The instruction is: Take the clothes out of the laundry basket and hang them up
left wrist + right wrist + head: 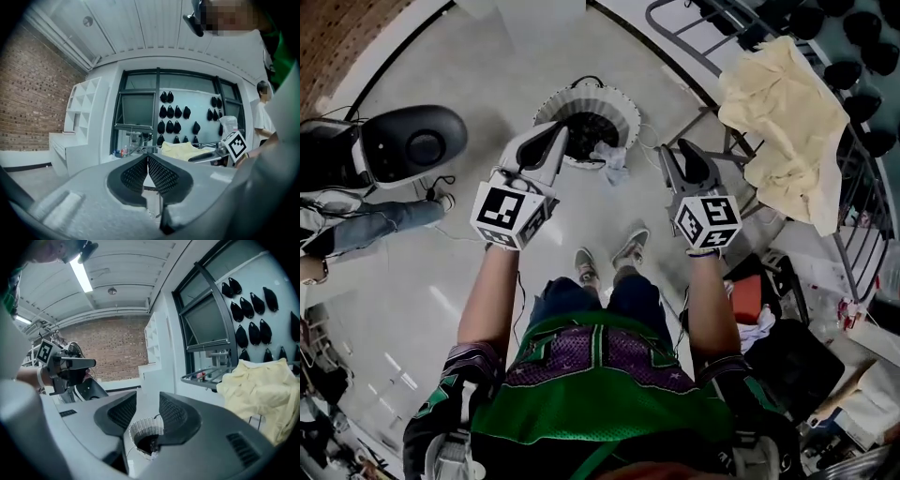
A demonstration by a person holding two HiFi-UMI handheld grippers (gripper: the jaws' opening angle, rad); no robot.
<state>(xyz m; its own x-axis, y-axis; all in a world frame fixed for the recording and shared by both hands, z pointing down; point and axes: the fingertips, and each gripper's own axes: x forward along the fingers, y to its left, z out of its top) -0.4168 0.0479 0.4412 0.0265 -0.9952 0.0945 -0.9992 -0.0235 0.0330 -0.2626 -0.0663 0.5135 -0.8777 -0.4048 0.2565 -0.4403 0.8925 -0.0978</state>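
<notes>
As I stand over the laundry basket (621, 111), it lies ahead of and below both pairs of fingers, on the floor just past my shoes. The left gripper (557, 133) has its fingers clenched together with nothing between them. The right gripper (680, 150) has its fingers released and apart, also empty.

In the head view the left fingertips overlap the near rim of the basket, while the right fingertips sit just off its right side. That makes the left look the nearer, but I'd judge the right better placed to grab, since it is already open. A pale piece of clothing (615, 161) hangs over the basket rim on the side facing the right fingers, between the two grippers. It droops down the basket wall, so I take its long axis as roughly up and down. The dark clothes (586, 131) fill the round mouth, which opens straight up, so the reach has to drop in from above.

The right gripper view frames the basket (139, 430) directly in the gap between its fingers, below them, with the dark clothes (148, 444) showing inside. The left gripper view points level and misses the basket altogether. It shows only its closed fingers (159, 174) and, beyond them, the yellow cloth (180, 150) already on the drying rack (206, 377). That rack stands to the right of the right fingers and well apart from the basket.
</notes>
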